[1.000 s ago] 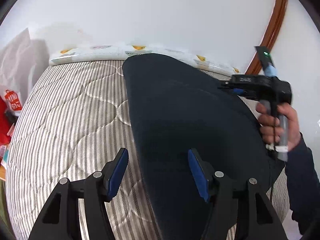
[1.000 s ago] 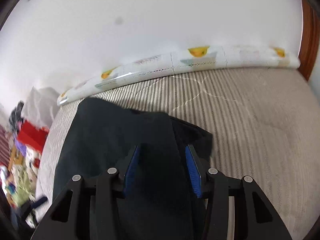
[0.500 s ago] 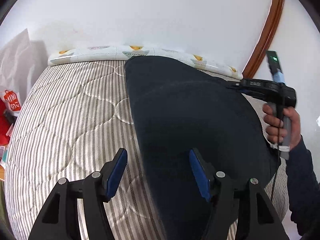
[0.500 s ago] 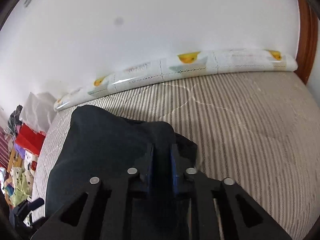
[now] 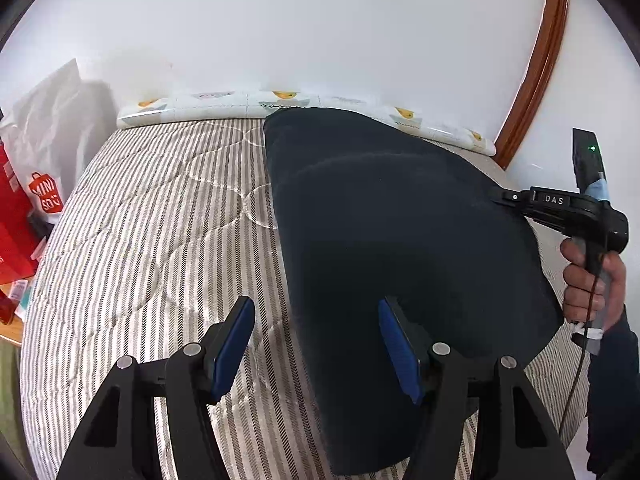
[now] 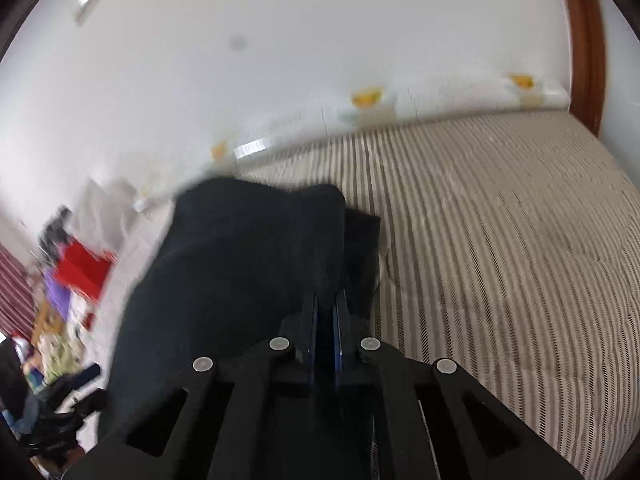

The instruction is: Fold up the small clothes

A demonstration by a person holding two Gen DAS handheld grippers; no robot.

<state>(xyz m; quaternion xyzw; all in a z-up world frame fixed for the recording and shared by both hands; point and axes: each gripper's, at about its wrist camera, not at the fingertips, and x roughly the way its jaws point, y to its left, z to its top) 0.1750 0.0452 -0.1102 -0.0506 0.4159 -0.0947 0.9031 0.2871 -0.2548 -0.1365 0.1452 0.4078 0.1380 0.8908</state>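
Note:
A dark navy garment [image 5: 400,220] lies spread on the striped mattress [image 5: 160,220]. My left gripper [image 5: 316,344] is open and hovers over the garment's near left edge; one blue pad is above the cloth, the other above the mattress, and neither presses. On the right, a hand [image 5: 592,280] holds my right gripper [image 5: 496,196], which is pinched on the garment's right edge. In the right wrist view the right gripper [image 6: 325,312] is shut on a raised fold of the garment [image 6: 240,260], with the picture blurred by motion.
A white padded mat [image 5: 320,102] with yellow prints runs along the wall behind the mattress [image 6: 500,240]. A white bag and a red shopping bag [image 5: 24,208] stand at the left. A wooden door frame [image 5: 532,64] is at the right. Coloured clutter [image 6: 68,280] lies beside the bed.
My right gripper has closed on the garment's edge and moved sideways with the cloth in it. The left gripper has stayed open and nearly still.

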